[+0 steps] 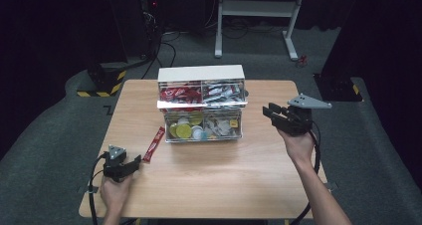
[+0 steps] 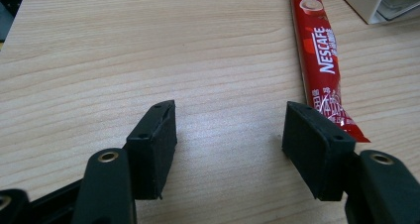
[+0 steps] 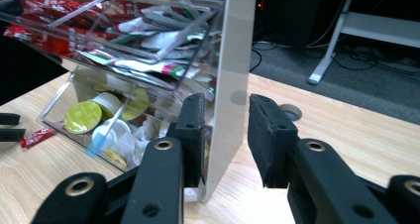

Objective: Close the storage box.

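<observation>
We note a wooden table (image 1: 224, 185) on grey carpet (image 1: 45, 150). Beyond its far edge stands a white metal frame (image 1: 259, 8), with black cables (image 1: 166, 48) on the floor. Yellow-black striped bases (image 1: 102, 83) sit at both far corners.

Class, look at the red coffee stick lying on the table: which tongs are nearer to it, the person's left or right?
Left. The left tongs sit open just beside the red coffee stick, not touching it. The right tongs hover across the table, beside the clear organizer box.
</observation>
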A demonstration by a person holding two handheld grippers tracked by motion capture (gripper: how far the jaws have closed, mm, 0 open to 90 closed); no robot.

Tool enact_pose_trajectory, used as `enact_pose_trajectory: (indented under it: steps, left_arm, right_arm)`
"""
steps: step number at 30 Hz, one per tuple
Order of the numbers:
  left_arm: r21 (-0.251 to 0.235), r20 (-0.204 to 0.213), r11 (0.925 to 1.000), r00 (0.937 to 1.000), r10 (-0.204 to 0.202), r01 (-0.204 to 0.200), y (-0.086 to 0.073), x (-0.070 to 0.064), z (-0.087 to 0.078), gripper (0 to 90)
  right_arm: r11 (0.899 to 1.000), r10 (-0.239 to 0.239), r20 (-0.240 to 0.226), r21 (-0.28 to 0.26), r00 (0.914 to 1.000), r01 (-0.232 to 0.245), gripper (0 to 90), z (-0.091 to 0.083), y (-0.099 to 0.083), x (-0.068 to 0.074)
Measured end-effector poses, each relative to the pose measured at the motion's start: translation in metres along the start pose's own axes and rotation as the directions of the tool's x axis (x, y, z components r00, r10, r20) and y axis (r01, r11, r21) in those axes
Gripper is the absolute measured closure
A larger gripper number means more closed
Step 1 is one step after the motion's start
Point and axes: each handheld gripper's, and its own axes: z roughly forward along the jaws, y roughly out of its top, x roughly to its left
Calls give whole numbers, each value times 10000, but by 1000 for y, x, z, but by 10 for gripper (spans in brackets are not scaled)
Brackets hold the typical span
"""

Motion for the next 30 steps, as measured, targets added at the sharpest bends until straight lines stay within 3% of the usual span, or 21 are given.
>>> enact_pose_trajectory:
  steps: [8, 13, 30]
  left_arm:
    - [23, 12, 10000, 10000, 52, -52, 0, 0, 0, 380]
    - [2, 22, 10000, 10000, 21, -21, 0, 0, 0, 378]
    - [-17, 72, 10000, 10000, -25, 25, 0, 1, 0, 377]
  right_arm:
    - [9981, 600, 149, -143, 9981, -598, 595, -7, -16, -11]
    - [9979, 646, 262, -81, 9976, -644, 573, -9, -26, -14]
    - [9893, 1450, 349, 122, 9888, -1455, 524, -10, -62, -25]
